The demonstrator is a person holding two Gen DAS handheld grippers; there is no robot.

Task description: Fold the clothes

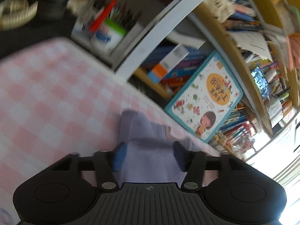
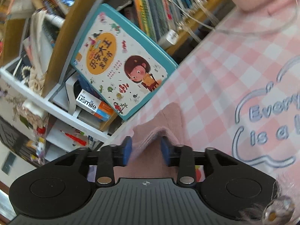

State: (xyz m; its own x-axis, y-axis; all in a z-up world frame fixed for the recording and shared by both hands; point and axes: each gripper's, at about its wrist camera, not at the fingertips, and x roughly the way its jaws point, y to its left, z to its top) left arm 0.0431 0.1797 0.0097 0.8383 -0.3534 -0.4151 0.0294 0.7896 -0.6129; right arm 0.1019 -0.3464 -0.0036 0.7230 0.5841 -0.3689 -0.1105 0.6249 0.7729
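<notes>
Now the left gripper (image 1: 149, 154) sits low over a lavender garment (image 1: 148, 161), blue pads apart on either side of the cloth and a clear gap at each pad, so nothing is pinched. That garment lies on the pink-and-white checked cloth (image 1: 56, 97), a soft fold of it rising just beyond the fingertips, close to the cloth's edge on the side of the picture book (image 1: 204, 97). The view is smeared with blur, so finer creases cannot be read.

Over on the right wrist view, the right gripper (image 2: 146, 150) has its jaws narrower, and a pink garment (image 2: 150, 157) runs up between the two blue pads. A ridge of the fabric stands in the gap; whether the pads press it cannot be told for sure, though a sliver of space shows at each side. The pink garment also rests on the checked cloth (image 2: 215, 78), near the edge that faces the picture book (image 2: 120, 60).

The book, teal-bordered with a cartoon child on its cover, leans against a crowded bookshelf (image 2: 153, 9) just past the cloth's edge. Below the book sits a white box marked usmile (image 2: 88, 101). On the far side of the pink garment from the book, a clear bag with raised lettering (image 2: 268, 112) lies on the checks.
</notes>
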